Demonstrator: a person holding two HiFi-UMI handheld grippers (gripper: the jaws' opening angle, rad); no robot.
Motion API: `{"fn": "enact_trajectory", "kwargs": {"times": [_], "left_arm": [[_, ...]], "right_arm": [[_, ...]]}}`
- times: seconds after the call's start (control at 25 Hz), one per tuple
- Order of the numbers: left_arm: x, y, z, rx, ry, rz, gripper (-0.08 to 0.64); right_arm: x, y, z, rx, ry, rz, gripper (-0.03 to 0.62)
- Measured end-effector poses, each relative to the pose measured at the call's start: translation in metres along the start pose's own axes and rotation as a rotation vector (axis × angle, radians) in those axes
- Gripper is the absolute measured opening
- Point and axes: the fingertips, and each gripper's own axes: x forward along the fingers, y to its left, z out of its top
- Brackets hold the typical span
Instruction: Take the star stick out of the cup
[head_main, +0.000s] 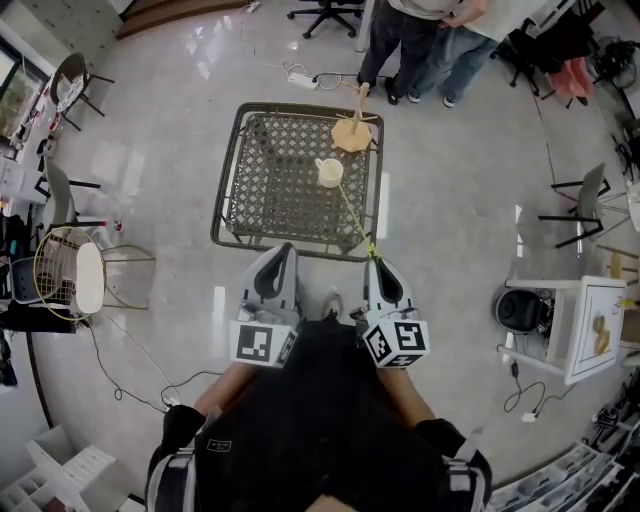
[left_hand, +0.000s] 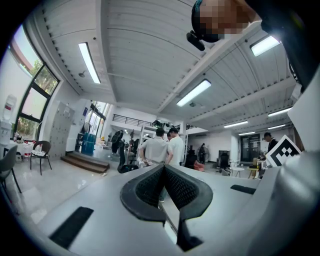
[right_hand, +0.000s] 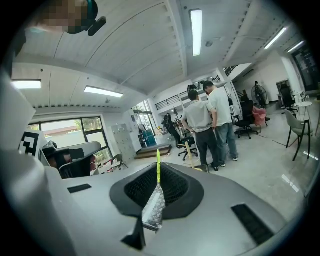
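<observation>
A white cup stands on the far right part of the lattice-top table. The star stick is a thin yellow-green rod slanting from the cup's near rim to my right gripper at the table's near edge. I cannot tell if its far tip is still inside the cup. In the right gripper view the right gripper is shut on the star stick, with a silvery glitter piece between the jaws. My left gripper hovers at the near edge, and in its own view the left gripper is shut and empty.
A tan wooden piece with an upright stick sits behind the cup at the table's far right corner. Two people stand beyond the table. A wire basket chair is at the left, a white side table at the right.
</observation>
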Motion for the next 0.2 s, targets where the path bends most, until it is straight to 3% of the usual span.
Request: {"fn": "enact_trajectory", "kwargs": {"times": [0.2], "left_arm": [[-0.0049, 0.0044, -0.0017, -0.002, -0.002, 0.000, 0.015]], "right_arm": [[0.0006, 0.0048, -0.0038, -0.001, 0.002, 0.000, 0.021]]}}
